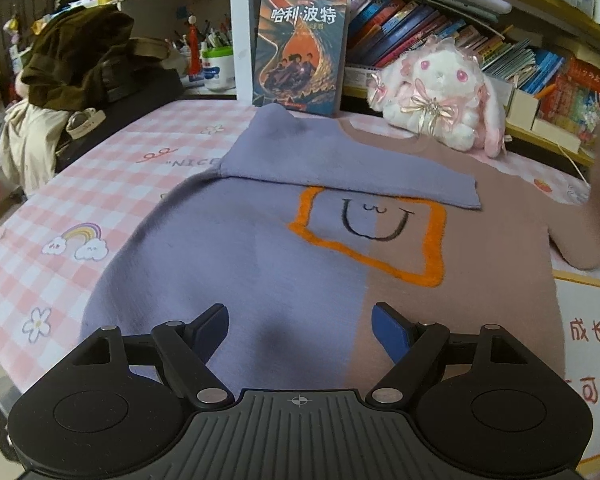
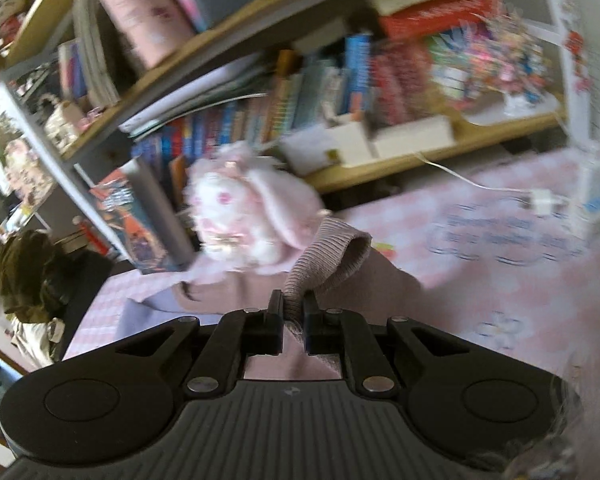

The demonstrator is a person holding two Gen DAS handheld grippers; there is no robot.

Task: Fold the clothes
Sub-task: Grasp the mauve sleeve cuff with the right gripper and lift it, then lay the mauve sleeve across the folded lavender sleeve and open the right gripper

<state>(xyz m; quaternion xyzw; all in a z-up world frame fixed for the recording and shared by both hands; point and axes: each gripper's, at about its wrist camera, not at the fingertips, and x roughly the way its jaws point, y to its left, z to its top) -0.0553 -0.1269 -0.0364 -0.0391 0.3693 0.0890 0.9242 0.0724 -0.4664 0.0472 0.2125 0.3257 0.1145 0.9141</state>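
Sweater [image 1: 260, 264] flat on checked worktop [image 1: 60, 208], purple sleeve [image 1: 340, 168] folded across chest. Left tongs [image 1: 300, 320] wide apart, empty, over hem. Right tongs [image 2: 293, 304] clamped on ribbed cuff [image 2: 324, 256] of mauve sleeve, lifted near plush rabbit [image 2: 240, 216].

Fuzzy matt knit sweater [image 1: 228, 264] ahead of the tongs — ribbed cuff [image 2: 320, 256] between matt black plastic fingers [image 2: 275, 312]; glossy book cover [image 1: 300, 52] beyond.

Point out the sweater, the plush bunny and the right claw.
sweater [image 1: 228, 264]: left wrist view, purple half of the body.
plush bunny [image 1: 440, 80]: left wrist view, its white face.
right claw [image 2: 293, 304]: right wrist view, between the fingertips pinching the cuff.
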